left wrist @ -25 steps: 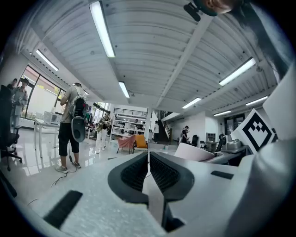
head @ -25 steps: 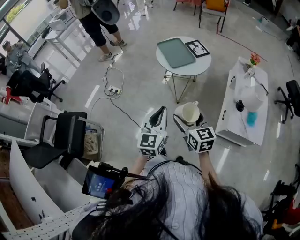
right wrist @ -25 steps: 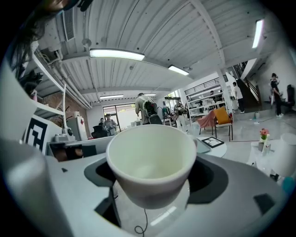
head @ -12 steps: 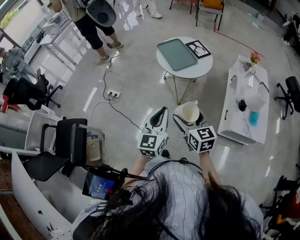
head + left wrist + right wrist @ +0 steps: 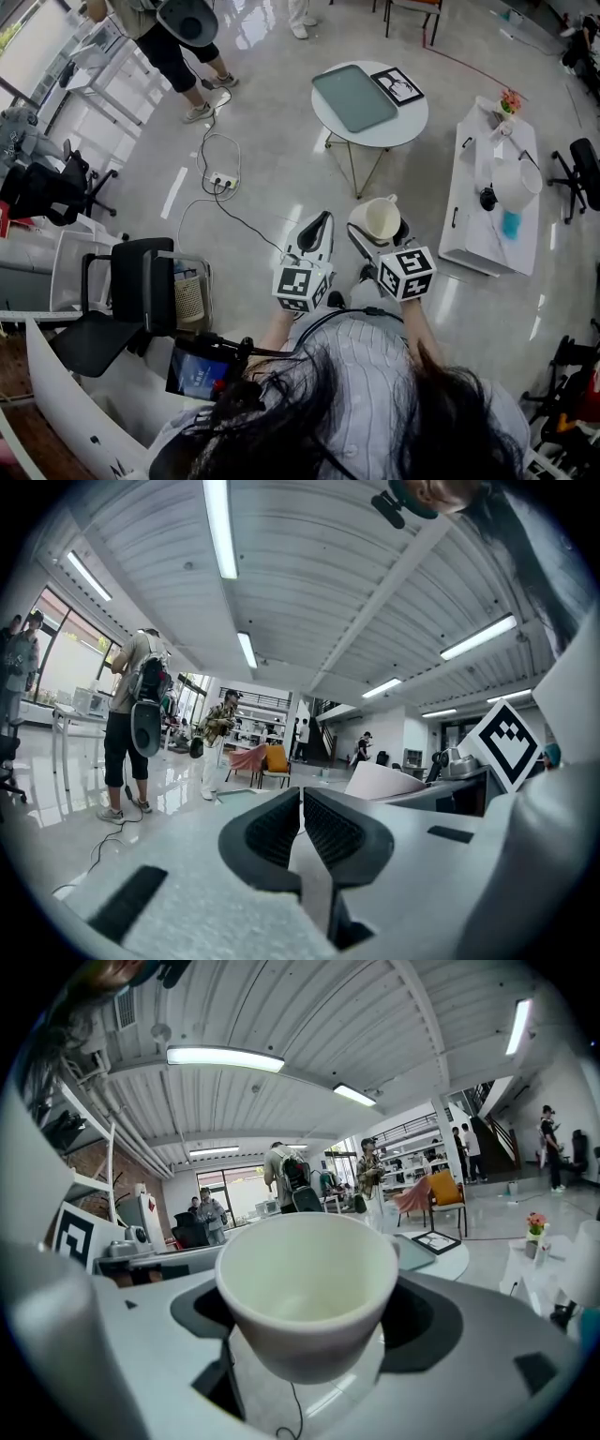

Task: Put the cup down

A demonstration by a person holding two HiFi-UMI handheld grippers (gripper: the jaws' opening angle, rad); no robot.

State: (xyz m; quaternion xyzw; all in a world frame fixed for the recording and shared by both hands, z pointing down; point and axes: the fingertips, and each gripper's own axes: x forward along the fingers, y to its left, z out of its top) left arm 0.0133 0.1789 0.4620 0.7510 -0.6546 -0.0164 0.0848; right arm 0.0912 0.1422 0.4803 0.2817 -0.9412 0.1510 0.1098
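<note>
Round white table [image 5: 375, 137] sits ahead of right gripper [image 5: 376, 228], w/ grey-green tray [image 5: 354, 97] & framed pic [image 5: 396, 86] on top. Long white table [image 5: 469, 225] off to its right. Power strip [image 5: 223, 180] ahead-left of left gripper [image 5: 321, 225]; black chair [image 5: 141, 281] further left.

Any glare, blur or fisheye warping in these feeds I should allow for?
Head view: sharp, glare on the glossy floor top left. Left gripper view: strong fisheye, black corners, left gripper slightly soft. Right gripper view: same fisheye; cup in focus, ceiling light bright but contained.
</note>
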